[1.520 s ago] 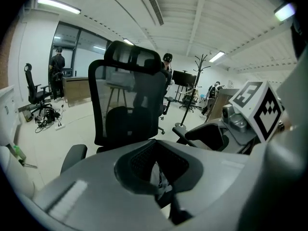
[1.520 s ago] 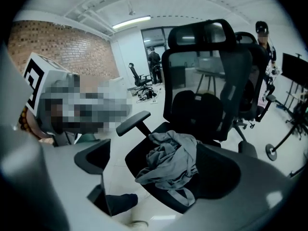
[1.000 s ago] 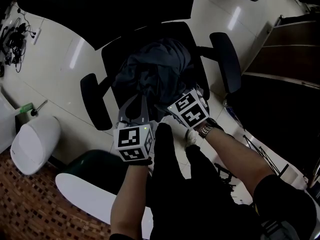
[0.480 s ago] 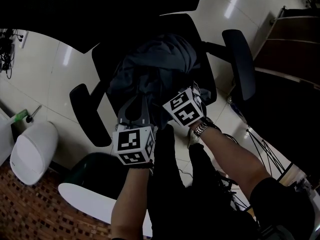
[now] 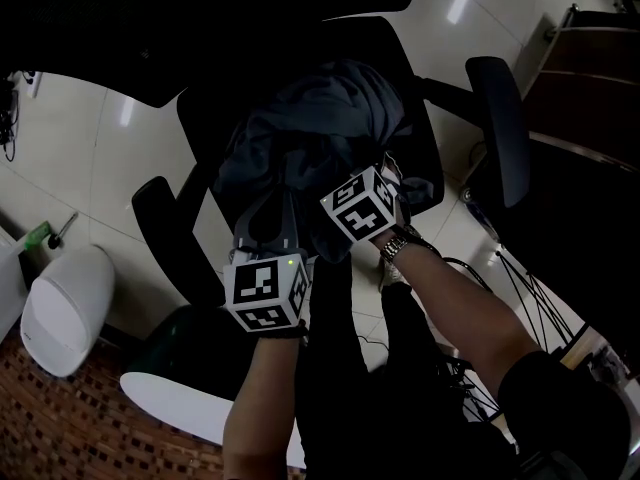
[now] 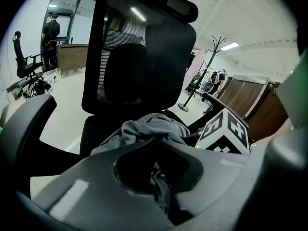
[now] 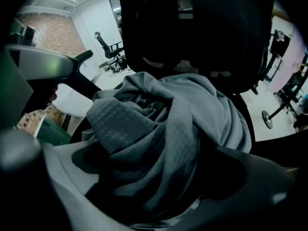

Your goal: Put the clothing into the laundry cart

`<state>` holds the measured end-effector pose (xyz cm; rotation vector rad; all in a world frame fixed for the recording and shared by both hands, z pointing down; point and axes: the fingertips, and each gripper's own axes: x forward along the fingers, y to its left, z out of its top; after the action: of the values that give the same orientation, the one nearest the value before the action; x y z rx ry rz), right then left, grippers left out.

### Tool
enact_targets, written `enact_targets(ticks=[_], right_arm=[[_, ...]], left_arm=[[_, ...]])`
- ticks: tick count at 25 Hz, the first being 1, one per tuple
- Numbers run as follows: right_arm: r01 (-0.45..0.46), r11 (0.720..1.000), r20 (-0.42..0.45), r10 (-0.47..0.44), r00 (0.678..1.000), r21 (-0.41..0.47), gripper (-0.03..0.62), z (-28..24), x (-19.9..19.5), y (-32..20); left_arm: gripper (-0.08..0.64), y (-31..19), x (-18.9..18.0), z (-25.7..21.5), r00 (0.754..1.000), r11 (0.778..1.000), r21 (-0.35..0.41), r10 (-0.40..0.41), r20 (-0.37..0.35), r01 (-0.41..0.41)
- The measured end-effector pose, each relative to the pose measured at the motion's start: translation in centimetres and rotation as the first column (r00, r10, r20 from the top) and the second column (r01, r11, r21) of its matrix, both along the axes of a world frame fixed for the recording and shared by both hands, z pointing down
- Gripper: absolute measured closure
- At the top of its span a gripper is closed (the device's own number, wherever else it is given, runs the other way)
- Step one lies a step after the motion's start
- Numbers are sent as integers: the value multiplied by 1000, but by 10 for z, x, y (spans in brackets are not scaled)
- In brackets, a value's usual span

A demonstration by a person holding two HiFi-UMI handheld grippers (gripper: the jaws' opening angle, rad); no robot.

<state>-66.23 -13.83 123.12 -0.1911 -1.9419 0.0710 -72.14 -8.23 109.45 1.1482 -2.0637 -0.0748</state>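
The clothing (image 5: 330,118), a grey-blue garment, is lying in a crumpled heap on the seat of a black office chair (image 5: 370,48), and it is not yet lifted from it. Compared with one second ago, the right gripper (image 5: 325,203) has been moving upward and deeper into the heap, while the left gripper (image 5: 280,203) is staying almost at the same place at the near edge of the cloth. The heap is also looking more gathered toward the two grippers than before. To my judgement this is meaning that the grasp is now being completed and the lifting is the next step.

In the left gripper view, the jaws are standing nearly together, and a thin fold of the clothing (image 6: 149,129) is hanging pinched between them. In the right gripper view, a thick bunch of the clothing (image 7: 183,129) is filling the whole space between the jaws, which are pressing on it from both sides. So the garment is sitting directly in front of and inside both grippers, with the right one a little further in.

A dark green container (image 5: 190,343) is standing low at the left, near the person; I cannot tell whether it is the laundry cart.
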Motion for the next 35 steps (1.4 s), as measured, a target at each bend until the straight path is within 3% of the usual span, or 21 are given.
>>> enact_targets(ticks=[6,10,13,15,20,29,32,35], right_arm=[[-18,998,-7,18,1000,63,2,-4,29,7],[-20,995,-20,22,1000,99,16,19,4,-9],[-43,990,-20,46,999,136,106,23,0,-22],[-64,986,-20,68,997,156,200,20,4,-32],[-113,985,4,113,994,134,387,-6,11,-46],[-164,983,121,153,981,84,426,-61,42,-57],[-160,983,169,144,975,88,428,-107,57,-57],[-138,983,209,110,972,125,428,-217,56,-38]], left_arm=[[557,11,27,-11,1000,1000,5,24,11,-24],[557,-2,5,9,1000,1000,-7,24,1,-24],[557,-6,4,15,1000,1000,-10,30,-2,-30],[557,-6,9,14,999,999,-9,33,0,-33],[557,-6,15,-6,999,999,-2,37,11,-37],[557,-25,42,-47,996,999,10,51,79,-52],[557,-31,60,-86,992,998,27,58,116,-62],[557,-15,60,-184,989,996,65,50,138,-60]])
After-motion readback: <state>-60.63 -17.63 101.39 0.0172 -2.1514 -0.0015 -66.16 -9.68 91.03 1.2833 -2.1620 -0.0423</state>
